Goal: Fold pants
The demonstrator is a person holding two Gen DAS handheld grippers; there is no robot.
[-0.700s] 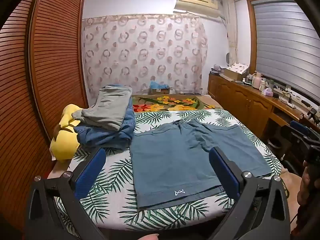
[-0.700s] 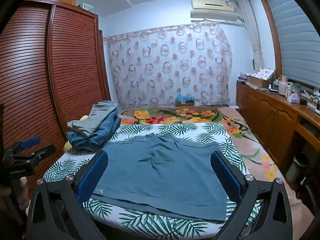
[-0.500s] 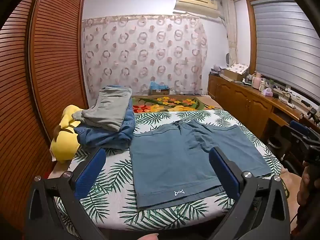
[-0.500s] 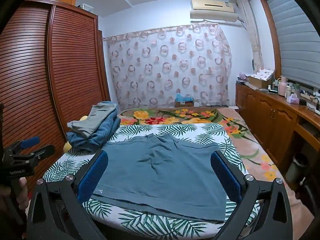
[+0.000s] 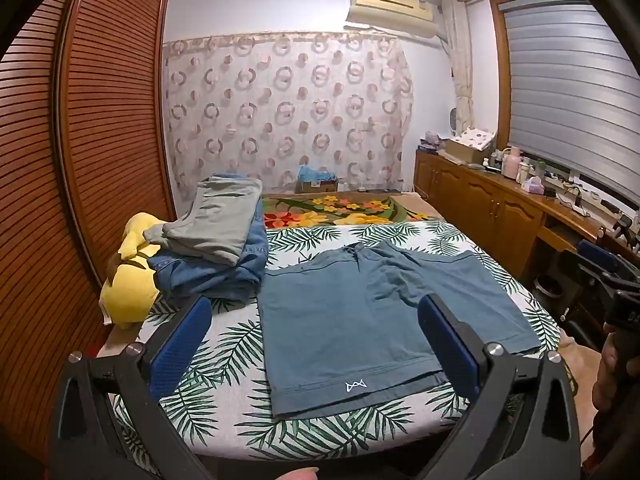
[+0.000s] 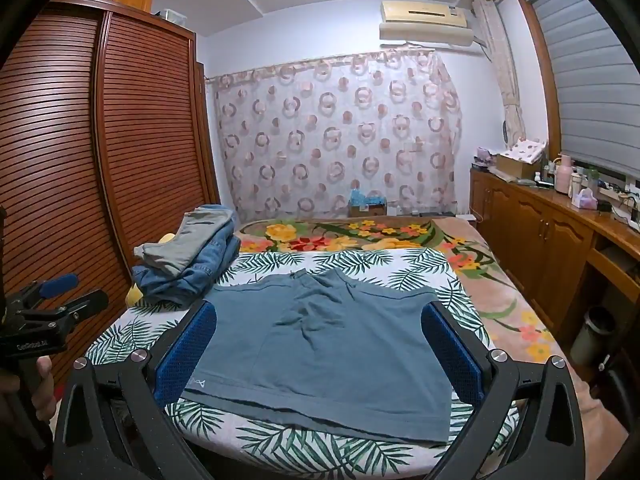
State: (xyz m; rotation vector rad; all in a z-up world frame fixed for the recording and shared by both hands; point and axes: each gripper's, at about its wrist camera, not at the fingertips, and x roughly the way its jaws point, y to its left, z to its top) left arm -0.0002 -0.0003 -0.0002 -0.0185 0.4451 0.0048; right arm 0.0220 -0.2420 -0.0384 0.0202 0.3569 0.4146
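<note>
Pants (image 5: 360, 320), blue-grey shorts, lie spread flat on the palm-leaf sheet (image 5: 224, 344) near the front edge of the bed, with a small white logo at the near hem and the legs side by side. Left gripper (image 5: 316, 344) and right gripper (image 6: 320, 344) both hover above them, jaws fully wide, holding nothing.

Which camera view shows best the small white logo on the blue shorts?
The left wrist view shows it best: the white logo sits in the open on the near hem of the blue shorts, between the fingers. In the right wrist view the logo is smaller and sits right beside the left finger's blue pad.
</note>
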